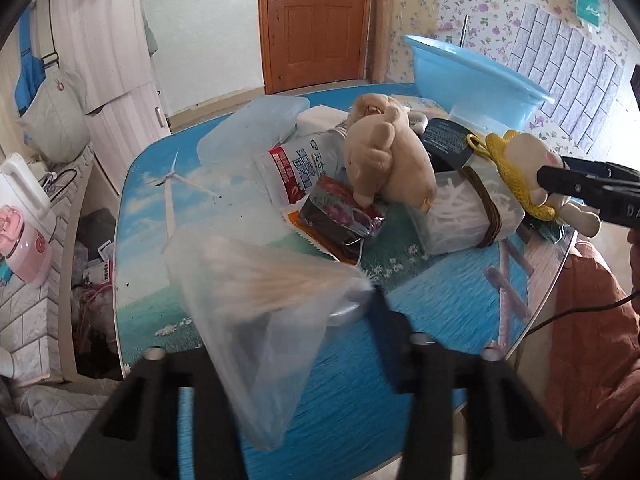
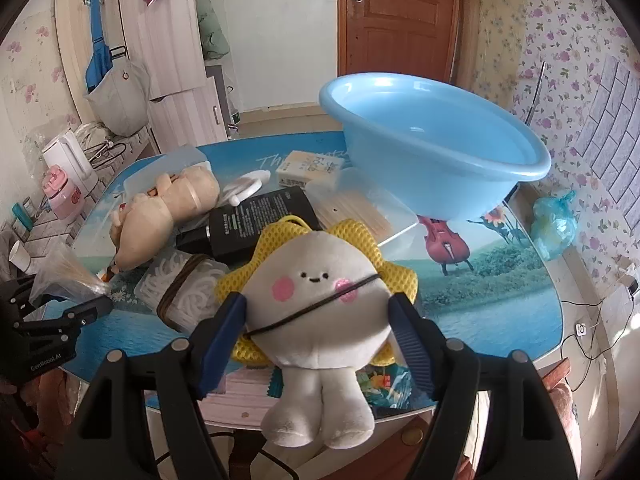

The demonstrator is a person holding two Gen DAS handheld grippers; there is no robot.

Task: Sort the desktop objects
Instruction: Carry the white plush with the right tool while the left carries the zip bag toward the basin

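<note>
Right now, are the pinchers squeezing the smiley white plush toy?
Touching. In the right wrist view, the right gripper has both blue fingers pressed against the sides of the white plush toy, holding it above the table.

Two tools are showing: the left tool [image 2: 86, 310] and the right tool [image 2: 316, 316]. Three plush toys are appearing in total: one white round-faced plush [image 2: 320, 292] with a yellow mesh collar and two beige plush toys [image 1: 384, 156] lying together on the bench [image 2: 500, 300]. One light blue basin [image 2: 432, 152] is standing on the bench. One black flat bottle [image 2: 256, 228], one clear box of white floss picks [image 2: 188, 292], one clear bag of cotton swabs [image 1: 256, 304] and one pale yellow carton [image 2: 308, 170] are showing. Two snack packets [image 1: 344, 216] are lying beside one white printed pouch [image 1: 300, 168].
</note>
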